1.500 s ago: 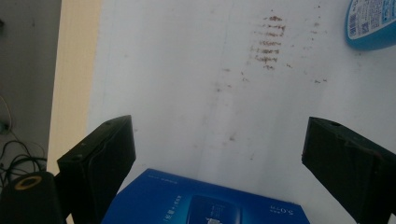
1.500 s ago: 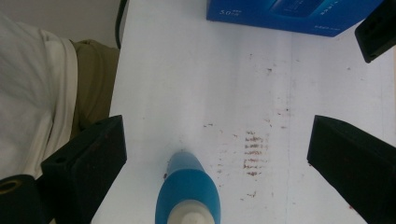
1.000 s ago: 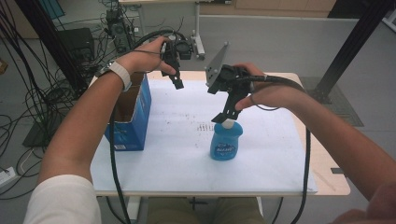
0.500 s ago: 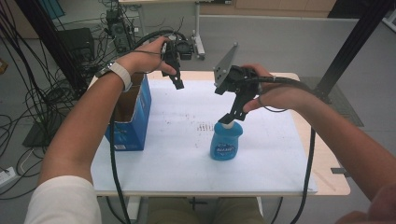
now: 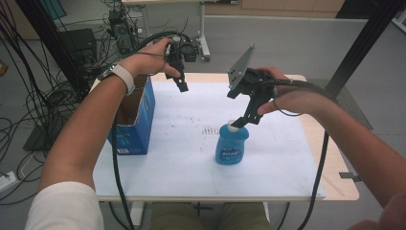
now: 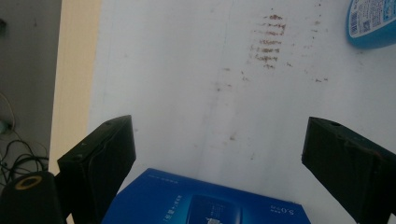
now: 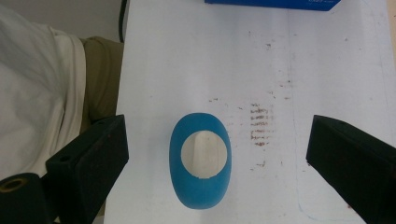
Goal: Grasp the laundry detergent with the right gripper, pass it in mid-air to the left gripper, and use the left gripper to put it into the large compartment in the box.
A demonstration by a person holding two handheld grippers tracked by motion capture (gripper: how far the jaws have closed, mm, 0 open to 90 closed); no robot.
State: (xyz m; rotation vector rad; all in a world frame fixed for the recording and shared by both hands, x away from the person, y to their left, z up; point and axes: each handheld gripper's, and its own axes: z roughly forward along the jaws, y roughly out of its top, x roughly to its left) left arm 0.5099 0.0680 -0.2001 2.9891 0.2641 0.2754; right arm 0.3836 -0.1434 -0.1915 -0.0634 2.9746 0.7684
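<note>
A blue bottle point(image 5: 232, 147) with a white cap stands upright on the white-covered table point(image 5: 167, 163). My right gripper point(image 5: 251, 118) hangs just above and to the right of the cap, pointing down. In the right gripper view its jaws stand wide open on either side of the bottle point(image 7: 201, 196), seen from above, and touch nothing. My left gripper point(image 5: 181, 85) is held up over the table's far left, near the blue box point(image 5: 136, 122). It is open and empty point(image 6: 219, 140), with the box's edge point(image 6: 205, 203) below it.
The open blue cardboard box stands at the table's left edge. Brown smudges point(image 5: 208, 130) mark the sheet beside the bottle. Cables and black stands point(image 5: 52, 57) crowd the floor to the left. A black post point(image 5: 356, 52) rises at the right.
My right gripper has shifted a little to the right above the bottle's cap. The bottle and my left gripper have stayed where they were.
</note>
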